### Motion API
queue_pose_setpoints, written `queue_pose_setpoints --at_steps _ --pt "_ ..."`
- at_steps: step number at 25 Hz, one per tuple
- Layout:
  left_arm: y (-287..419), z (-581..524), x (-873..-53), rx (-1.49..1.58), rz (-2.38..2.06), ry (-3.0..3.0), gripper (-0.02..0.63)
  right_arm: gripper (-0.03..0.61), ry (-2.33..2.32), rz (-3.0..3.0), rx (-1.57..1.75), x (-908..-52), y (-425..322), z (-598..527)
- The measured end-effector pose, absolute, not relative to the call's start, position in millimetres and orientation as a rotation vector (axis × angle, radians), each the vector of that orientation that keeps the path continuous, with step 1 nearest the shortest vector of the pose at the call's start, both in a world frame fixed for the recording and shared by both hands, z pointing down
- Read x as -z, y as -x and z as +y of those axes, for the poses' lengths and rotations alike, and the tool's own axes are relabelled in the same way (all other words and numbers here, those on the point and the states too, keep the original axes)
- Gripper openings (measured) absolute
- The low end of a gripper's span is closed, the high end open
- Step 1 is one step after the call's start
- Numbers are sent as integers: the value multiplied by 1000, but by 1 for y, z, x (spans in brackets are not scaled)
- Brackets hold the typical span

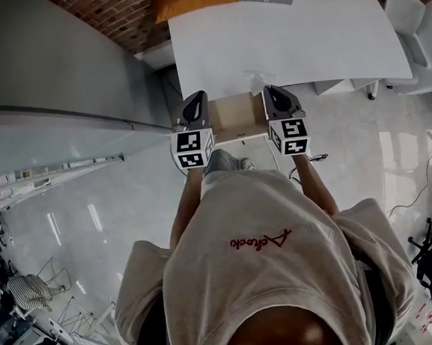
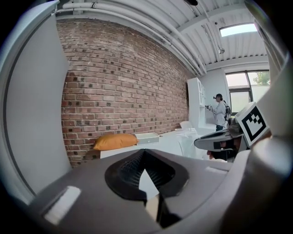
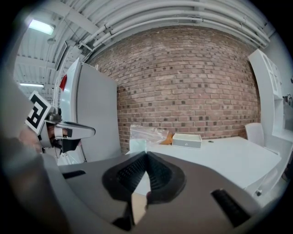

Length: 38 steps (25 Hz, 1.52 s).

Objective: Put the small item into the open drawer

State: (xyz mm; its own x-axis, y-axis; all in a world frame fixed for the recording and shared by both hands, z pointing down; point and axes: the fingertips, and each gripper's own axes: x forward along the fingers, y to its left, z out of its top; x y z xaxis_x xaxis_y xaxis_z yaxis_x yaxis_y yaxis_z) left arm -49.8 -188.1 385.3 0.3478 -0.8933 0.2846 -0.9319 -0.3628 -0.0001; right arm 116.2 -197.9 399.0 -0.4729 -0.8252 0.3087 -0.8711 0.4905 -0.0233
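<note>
- Left gripper (image 2: 144,152): jaws pressed together at the tips, nothing between them. Empty.
- Right gripper (image 3: 146,153): same. Tips are shut on each other and hold nothing.
- Both are held side by side over the open drawer (image 1: 233,114). It sits between the two jaw sets and just below them, and its wood-coloured inside shows bare.
- Small item: best guess is the dark speck (image 3: 210,141) on the white table (image 3: 229,157). It's well ahead of your right jaws and off to their right, just right of the white box (image 3: 186,140). Too small to say what it is.
- A clear plastic bag (image 3: 145,133) is closer, ahead of the right jaws and slightly left. It looks crinkly and soft, and could be what's meant instead. Can't tell which.
- Handling, if it's the speck: probably light and low-lying, so weight is no concern. The tabletop looks smooth, so the item may skid if you nudge it before closing.
- Grip: spread the right jaws first and come down over it. Pinch across its narrow sides, right at the fingertips.
- If it's the bag: it's limp and will sag, so take a bunched fold and not a flat face.
- The right gripper is nearer to both candidates. The left one has no job yet.
</note>
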Motion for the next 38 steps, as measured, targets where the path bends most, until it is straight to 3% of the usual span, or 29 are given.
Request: queue_pose_setpoints --at_steps 38 --pt "100 -144 -510 -484 -1457 -2294 5 12 -1317 -2357 -424 -500 -59 -166"
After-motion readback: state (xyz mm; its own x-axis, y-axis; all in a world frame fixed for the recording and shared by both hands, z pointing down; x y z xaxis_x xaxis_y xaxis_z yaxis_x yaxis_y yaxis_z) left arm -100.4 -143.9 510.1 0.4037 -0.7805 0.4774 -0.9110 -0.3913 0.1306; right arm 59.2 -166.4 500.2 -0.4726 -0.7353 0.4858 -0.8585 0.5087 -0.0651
